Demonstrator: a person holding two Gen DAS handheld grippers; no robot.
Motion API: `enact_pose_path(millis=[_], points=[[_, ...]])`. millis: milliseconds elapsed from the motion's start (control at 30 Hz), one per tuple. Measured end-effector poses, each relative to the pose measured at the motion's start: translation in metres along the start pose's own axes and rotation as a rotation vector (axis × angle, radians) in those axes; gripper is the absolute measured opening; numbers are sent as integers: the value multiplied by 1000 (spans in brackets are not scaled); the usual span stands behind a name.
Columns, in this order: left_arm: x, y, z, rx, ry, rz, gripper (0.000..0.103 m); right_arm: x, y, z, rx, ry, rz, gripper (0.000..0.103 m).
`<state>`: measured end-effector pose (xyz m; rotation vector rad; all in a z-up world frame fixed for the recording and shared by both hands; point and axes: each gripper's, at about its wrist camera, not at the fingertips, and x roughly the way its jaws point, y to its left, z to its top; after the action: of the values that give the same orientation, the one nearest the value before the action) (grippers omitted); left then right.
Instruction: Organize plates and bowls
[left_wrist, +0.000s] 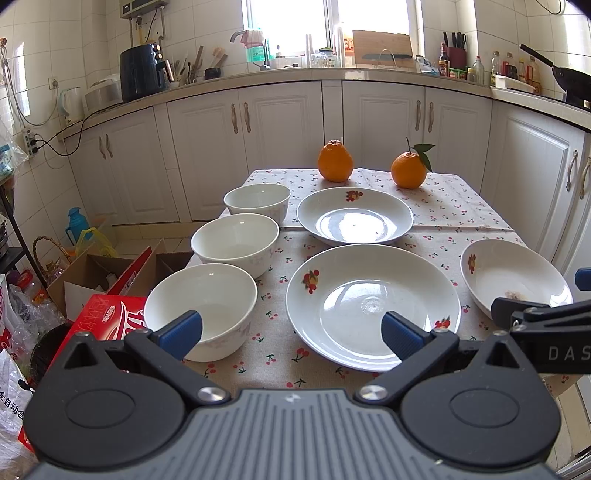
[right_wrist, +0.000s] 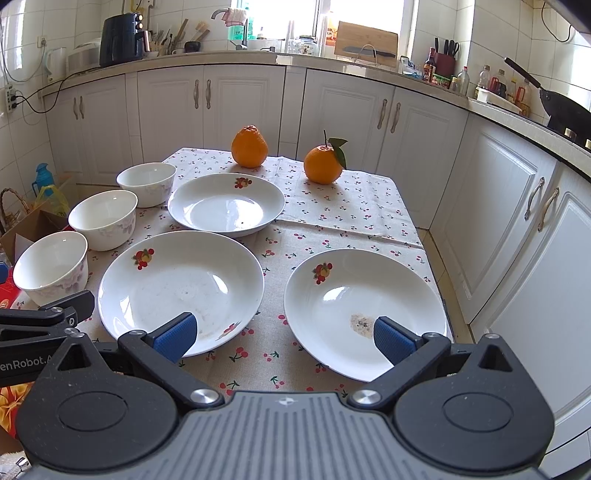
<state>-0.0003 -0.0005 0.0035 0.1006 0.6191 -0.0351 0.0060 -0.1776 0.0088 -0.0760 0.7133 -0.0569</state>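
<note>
both claws released: left gripper (left_wrist: 291, 334) hovers at 6 o'clock of the near plate (left_wrist: 373, 306), right gripper (right_wrist: 284, 338) between plates; the right plate (right_wrist: 365, 310) seems smudged.

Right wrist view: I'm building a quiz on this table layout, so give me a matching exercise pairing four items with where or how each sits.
Column 1:
1. stained plate
2. far plate
3. leafy orange
4. nearest bowl

Column 2:
A. at the table's far edge, stem and leaf attached
B. front of the row of three bowls along the left edge
C. near right of the table, brownish spot inside
D. behind the other two plates, just in front of the oranges

Pairs: 1-C, 2-D, 3-A, 4-B
</note>
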Motion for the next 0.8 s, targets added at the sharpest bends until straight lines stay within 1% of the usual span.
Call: enact_pose_path(millis=[800], points=[[0, 0, 1, -2, -3, 0, 102, -2, -2, 2, -1, -7, -2, 103]])
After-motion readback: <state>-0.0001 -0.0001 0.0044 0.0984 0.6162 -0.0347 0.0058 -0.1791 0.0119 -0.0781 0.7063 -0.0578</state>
